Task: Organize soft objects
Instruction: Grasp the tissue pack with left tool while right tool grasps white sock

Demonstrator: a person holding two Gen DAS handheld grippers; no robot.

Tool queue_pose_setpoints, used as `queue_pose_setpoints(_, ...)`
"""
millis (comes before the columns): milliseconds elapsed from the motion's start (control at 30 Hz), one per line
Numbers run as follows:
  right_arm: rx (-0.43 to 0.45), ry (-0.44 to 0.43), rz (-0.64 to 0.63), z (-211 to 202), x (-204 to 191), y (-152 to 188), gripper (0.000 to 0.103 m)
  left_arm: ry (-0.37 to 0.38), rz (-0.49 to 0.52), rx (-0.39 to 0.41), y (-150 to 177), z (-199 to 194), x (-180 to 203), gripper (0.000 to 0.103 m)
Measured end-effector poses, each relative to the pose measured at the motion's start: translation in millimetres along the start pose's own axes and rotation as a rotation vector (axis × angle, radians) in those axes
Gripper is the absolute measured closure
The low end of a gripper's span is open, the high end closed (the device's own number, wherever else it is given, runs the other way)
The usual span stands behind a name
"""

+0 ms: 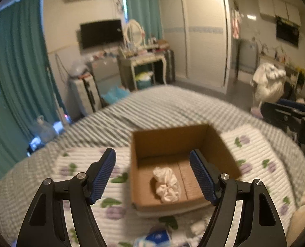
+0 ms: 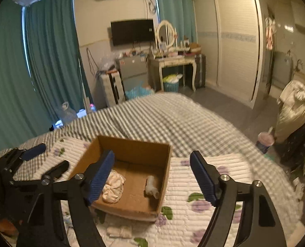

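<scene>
An open cardboard box (image 1: pixel 171 138) (image 2: pixel 132 146) sits on a white floral quilt (image 1: pixel 255 154) (image 2: pixel 193 185) on the bed. A crumpled cream cloth (image 1: pixel 167 184) (image 2: pixel 112 185) lies inside it. The right wrist view also shows a small white rolled item (image 2: pixel 151 186) in the box. My left gripper (image 1: pixel 152 175) is open and empty, held above the box's near side; it also shows in the right wrist view (image 2: pixel 45 158). My right gripper (image 2: pixel 152 175) is open and empty above the box's right edge; its body shows at the left view's right edge (image 1: pixel 292 119).
More soft items lie on the quilt in front of the box: a blue-and-white pack (image 1: pixel 156 237) and white rolled pieces (image 2: pixel 119 231). A grey striped bedsheet (image 2: pixel 162 119) covers the bed. Dresser, TV, wardrobe and teal curtains stand beyond.
</scene>
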State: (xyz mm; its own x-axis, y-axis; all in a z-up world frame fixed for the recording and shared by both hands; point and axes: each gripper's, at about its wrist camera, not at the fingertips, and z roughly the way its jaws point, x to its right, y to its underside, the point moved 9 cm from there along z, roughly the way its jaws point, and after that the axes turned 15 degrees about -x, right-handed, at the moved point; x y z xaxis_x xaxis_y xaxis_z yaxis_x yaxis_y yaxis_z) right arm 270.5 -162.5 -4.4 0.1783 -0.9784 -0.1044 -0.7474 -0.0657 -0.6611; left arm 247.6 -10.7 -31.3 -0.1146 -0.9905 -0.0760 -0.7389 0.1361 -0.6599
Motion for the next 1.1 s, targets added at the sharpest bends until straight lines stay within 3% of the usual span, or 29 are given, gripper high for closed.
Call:
queue_pose_setpoints(133, 0.041, 0.046, -0.045, -71.9, -7.7, 8.9, 0.015, -0.013, -0.054, 0.075, 6.7, -68.0, -14.2, 0.015)
queue_pose_setpoints(233, 0.047, 0.071, -0.078, -101.7, -11.4, 26.4, 0.005, -0.038, -0.064, 0.105, 21.2, -103.7, -18.8, 0.015)
queue_pose_setpoints(267, 0.044, 0.076, -0.096, -110.1, -14.3, 35.4, 0.001, -0.05, -0.067, 0.104, 28.6, -111.4, -20.5, 0.015)
queue_pose_setpoints(400, 0.014, 0.084, -0.15, -121.7, -23.7, 71.7, 0.0, -0.071, -0.085, 0.064, 60.9, -115.6, -22.6, 0.015)
queue_pose_setpoints(567, -0.056, 0.062, -0.193, -98.1, -34.1, 129.4, 0.0, -0.067, -0.125, -0.046, 115.0, -88.4, -19.1, 0.015)
queue_pose_setpoints(733, -0.175, 0.018, -0.213, -44.2, -42.9, 187.1, 0.0, -0.075, -0.154, -0.151, 169.9, -48.1, -5.0, 0.015)
queue_pose_setpoints(967, -0.315, -0.009, -0.172, 19.9, -34.9, 257.7, 0.0, -0.033, -0.145, -0.257, 216.6, -12.0, 19.2, 0.015)
queue_pose_setpoints(1100, -0.349, -0.053, -0.154, 38.4, -41.3, 274.1, 0.0, -0.021, -0.135, -0.307, 236.5, 2.9, 22.6, 0.015)
